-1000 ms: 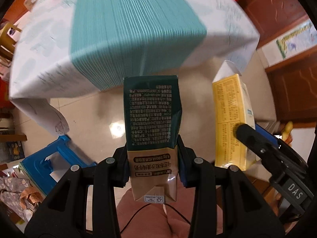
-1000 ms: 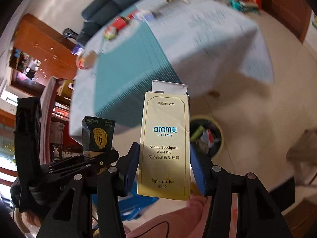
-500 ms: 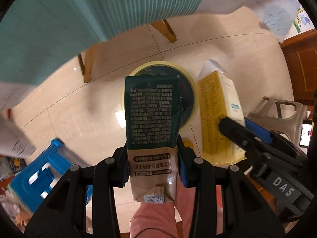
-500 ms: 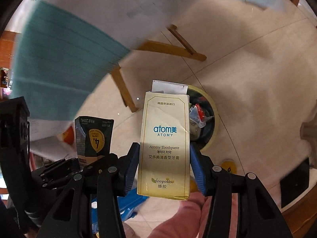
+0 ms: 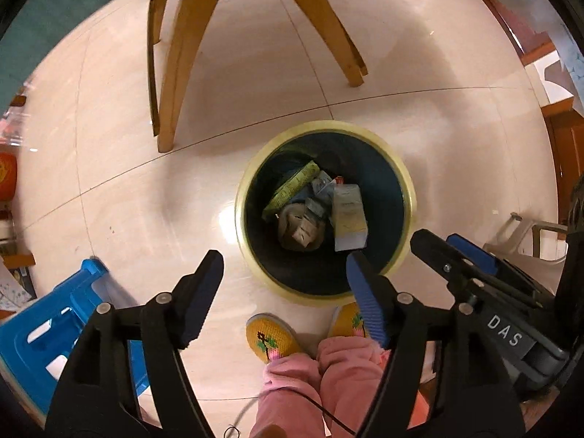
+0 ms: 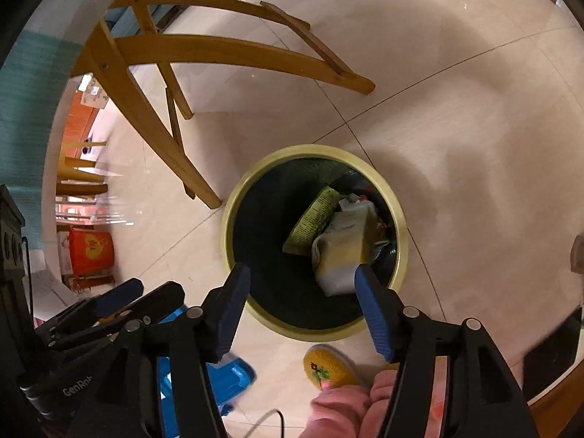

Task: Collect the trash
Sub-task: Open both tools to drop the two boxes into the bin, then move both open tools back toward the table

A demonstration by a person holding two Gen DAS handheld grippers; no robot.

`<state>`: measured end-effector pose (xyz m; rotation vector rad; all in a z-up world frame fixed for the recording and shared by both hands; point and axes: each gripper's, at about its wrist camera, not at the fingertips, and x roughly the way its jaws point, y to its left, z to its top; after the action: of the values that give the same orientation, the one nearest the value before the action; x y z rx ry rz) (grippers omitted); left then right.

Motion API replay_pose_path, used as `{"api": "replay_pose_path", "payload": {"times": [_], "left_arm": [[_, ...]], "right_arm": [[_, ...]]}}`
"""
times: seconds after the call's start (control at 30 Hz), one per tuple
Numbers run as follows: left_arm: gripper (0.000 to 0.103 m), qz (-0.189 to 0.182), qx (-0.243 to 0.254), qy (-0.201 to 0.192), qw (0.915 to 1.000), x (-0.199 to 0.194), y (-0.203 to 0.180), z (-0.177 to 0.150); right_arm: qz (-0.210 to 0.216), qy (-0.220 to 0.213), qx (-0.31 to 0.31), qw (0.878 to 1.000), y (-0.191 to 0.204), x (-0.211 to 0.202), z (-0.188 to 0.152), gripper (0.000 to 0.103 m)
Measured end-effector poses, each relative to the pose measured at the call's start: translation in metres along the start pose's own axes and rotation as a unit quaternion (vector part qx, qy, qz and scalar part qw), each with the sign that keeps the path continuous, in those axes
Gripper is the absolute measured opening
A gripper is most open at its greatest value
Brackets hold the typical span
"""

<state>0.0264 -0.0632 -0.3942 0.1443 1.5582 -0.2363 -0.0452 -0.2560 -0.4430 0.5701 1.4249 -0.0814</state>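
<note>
A round bin with a yellow rim (image 5: 408,189) stands on the tiled floor; it also shows in the right wrist view (image 6: 228,219). Inside lie the pale toothpaste box (image 5: 349,219) (image 6: 343,248), a brown carton (image 5: 299,228) and a green-yellow wrapper (image 5: 292,188) (image 6: 314,219). My left gripper (image 5: 284,273) is open and empty above the bin's near rim. My right gripper (image 6: 303,288) is open and empty above the bin. The right gripper shows at the right of the left wrist view (image 5: 456,252); the left gripper shows at lower left of the right wrist view (image 6: 138,299).
Wooden table legs (image 5: 182,54) (image 6: 146,116) stand beyond the bin. A blue plastic stool (image 5: 47,332) (image 6: 222,376) is at the left. The person's yellow slippers (image 5: 270,339) (image 6: 328,365) and pink trousers are just below the bin. A red box (image 6: 91,252) sits far left.
Both grippers have swung down over the bin and opened. The green-brown carton and the toothpaste box have left the jaws and now lie in the bin.
</note>
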Motion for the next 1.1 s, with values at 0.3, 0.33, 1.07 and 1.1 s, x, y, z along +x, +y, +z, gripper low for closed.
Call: {"api": "replay_pose_path", "payload": {"times": [0.3, 0.33, 1.07, 1.1], "left_arm": [[0.068, 0.004, -0.013, -0.026, 0.9996, -0.037, 0.004, -0.02], [0.068, 0.001, -0.017, -0.029, 0.9995, -0.047, 0.004, -0.022], [0.067, -0.02, -0.043, -0.135, 0.9897, -0.316, 0.022, -0.072], [0.067, -0.02, -0.042, -0.139, 0.9892, -0.328, 0.021, -0.074]], "right_arm": [[0.0, 0.004, -0.02, 1.0, 0.017, -0.017, -0.002, 0.061], [0.0, 0.002, -0.023, 1.0, 0.021, -0.023, -0.003, 0.061], [0.052, -0.061, -0.09, 0.993, 0.112, -0.292, -0.022, 0.061], [0.055, -0.066, -0.097, 0.992, 0.117, -0.305, -0.022, 0.061]]}}
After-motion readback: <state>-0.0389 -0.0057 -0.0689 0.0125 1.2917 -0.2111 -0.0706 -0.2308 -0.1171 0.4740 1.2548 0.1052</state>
